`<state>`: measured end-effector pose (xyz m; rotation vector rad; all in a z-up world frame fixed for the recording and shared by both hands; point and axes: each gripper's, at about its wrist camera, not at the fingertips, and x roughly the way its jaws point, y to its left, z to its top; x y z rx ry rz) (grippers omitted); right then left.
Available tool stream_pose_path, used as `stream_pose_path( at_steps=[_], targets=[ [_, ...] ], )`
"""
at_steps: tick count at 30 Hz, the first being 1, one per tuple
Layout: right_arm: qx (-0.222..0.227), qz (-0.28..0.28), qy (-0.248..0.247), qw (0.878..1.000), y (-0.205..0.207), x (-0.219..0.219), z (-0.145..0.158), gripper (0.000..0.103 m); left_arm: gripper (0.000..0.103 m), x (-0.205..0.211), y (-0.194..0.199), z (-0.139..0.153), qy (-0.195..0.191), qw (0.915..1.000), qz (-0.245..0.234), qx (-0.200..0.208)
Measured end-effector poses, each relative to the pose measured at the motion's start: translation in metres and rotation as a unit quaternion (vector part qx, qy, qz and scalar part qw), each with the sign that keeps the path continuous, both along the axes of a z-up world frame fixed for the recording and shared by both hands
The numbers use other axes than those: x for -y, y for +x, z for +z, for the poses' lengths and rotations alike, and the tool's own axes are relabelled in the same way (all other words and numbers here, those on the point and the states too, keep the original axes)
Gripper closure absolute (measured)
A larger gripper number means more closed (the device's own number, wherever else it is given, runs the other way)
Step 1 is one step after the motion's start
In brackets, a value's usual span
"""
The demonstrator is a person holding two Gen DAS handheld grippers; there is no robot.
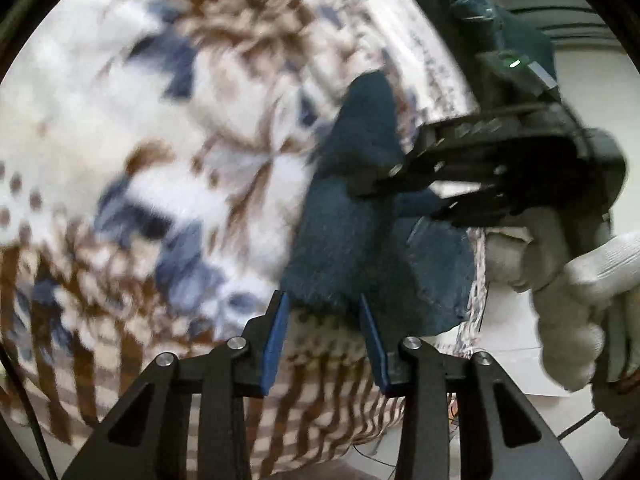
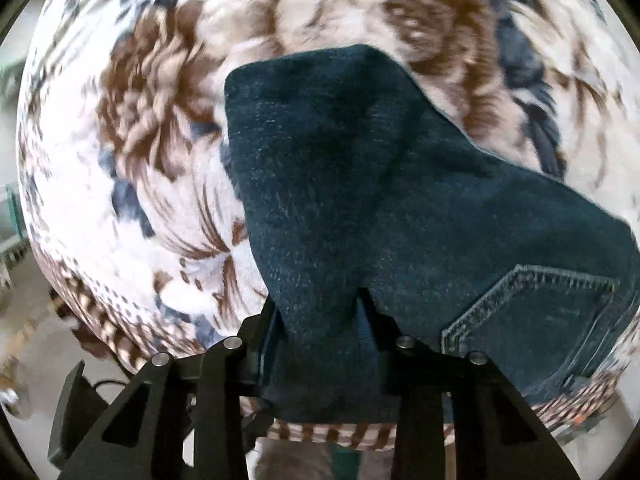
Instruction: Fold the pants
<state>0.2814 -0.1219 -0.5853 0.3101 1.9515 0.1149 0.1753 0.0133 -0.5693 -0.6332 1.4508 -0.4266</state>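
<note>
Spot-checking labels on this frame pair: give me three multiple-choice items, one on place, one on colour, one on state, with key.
1. Where do the pants lie?
A. on a patterned blanket
B. in a basket
C. on a hanger

2. What colour are the pants?
A. red
B. dark blue denim
C. white

3. What is between the fingers of the right gripper?
A. nothing
B. a sock
C. a fold of the pants

Key: 1 A, brown-and-blue floral blanket surrounds them; 2 B, stitched denim pocket shows; 3 C, cloth bunches between the fingers.
</note>
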Motion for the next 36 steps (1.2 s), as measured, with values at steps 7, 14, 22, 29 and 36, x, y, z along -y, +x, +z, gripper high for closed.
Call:
stream_pose_path(
  at_steps=[7, 14, 22, 29, 36],
  targets=[
    [-0.001, 0.006, -0.004, 1.0, 0.008, 0.005, 0.002, 0.07, 0.069, 0.005, 0.017, -0.033, -0.027, 0.9987, 0.0, -0.043],
    [-0.005, -0.01, 0.003, 1.0, 0.001, 0.007, -0.002, 0.071, 0.069, -0.018, -0.009, -0.04, -0.025, 0.9935, 0.032, -0.106],
    [0.011, -0.008, 0.0, 1.0, 0.004, 0.014, 0.006, 0.071, 0.069, -0.043, 0.019, -0.039, -0.04, 0.9834, 0.129, -0.12],
    [0.001, -0.022, 0.005, 1.0, 0.002, 0.017, 0.004, 0.072, 0.066, -0.002, 0.018, -0.056, 0.021, 0.9883, 0.031, -0.148],
    [0.024, -0.043, -0.004, 0.999, 0.005, 0.023, 0.011, 0.073, 0.069, -0.006, -0.012, -0.054, 0.067, 0.9805, -0.028, -0.183]
  ],
)
